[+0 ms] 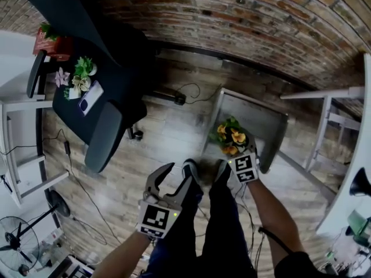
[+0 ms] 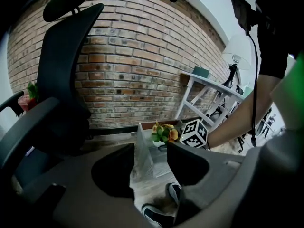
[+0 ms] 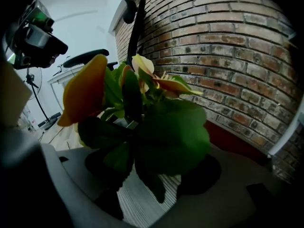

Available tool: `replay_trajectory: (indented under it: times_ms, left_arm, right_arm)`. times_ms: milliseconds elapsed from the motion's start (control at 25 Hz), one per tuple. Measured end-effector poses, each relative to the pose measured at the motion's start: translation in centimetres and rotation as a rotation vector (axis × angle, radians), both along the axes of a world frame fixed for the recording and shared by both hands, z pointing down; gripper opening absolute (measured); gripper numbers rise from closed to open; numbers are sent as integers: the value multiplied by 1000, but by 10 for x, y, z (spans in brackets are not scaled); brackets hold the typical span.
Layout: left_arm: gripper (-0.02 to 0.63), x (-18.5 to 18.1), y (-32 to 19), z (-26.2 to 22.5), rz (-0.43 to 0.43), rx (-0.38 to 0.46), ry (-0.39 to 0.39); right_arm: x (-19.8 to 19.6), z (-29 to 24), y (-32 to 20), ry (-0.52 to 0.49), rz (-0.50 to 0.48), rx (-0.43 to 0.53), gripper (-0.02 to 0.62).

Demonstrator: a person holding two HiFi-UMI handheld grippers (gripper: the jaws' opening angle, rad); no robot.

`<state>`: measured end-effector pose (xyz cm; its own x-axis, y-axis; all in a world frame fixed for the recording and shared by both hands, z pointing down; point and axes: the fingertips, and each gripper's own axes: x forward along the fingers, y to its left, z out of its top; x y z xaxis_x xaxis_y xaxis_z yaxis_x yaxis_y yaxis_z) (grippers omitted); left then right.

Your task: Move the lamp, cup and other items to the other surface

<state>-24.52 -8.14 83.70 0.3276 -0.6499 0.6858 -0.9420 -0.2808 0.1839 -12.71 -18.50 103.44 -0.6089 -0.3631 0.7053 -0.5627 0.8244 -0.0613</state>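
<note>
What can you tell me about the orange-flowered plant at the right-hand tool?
The potted plant has orange and yellow blooms above broad green leaves, possibly artificial. Its pale ribbed pot sits between the right gripper's fingers, which seem to clamp it. It stands roughly upright at the near edge of a low grey table.

Brick wall point(image 1: 243, 16) behind; plank floor point(image 1: 162, 138); black cable point(image 1: 180, 99) on floor near wall; standing fan point(image 1: 11, 246) lower left.
</note>
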Motion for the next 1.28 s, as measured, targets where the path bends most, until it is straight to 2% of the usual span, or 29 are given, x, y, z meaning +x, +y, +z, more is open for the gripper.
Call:
replay_trajectory:
  times_ms: [120,240,480,560,640,840,1040,1280]
  left_arm:
    - [212,7,4,-24,-4,-20,9]
    - [212,12,-3,-48,-2,11,6]
    - [210,26,-9,-96,12,21,1]
    - [210,32,-6,-119,11,14,6]
    - [210,37,-12,-145,17,42,2]
    - [210,50,-29,-214,51,128,8]
    - [210,62,-30,-266,94,146,34]
    - [210,59,-21,-301,171,155,37]
  right_arm:
    - [8,-39,2,-18,14,10,351]
    - [13,-83,2,-48,12,28,351]
    - [27,-166,6,-83,45,55,351]
    - [37,-196,16,-90,58,48,351]
    - [48,-227,22,-92,84,37,351]
    - [73,-303,28,-99,138,29,351]
    - [96,-372,33,-115,185,60,351]
    - [120,-443,41,-147,286,132,351]
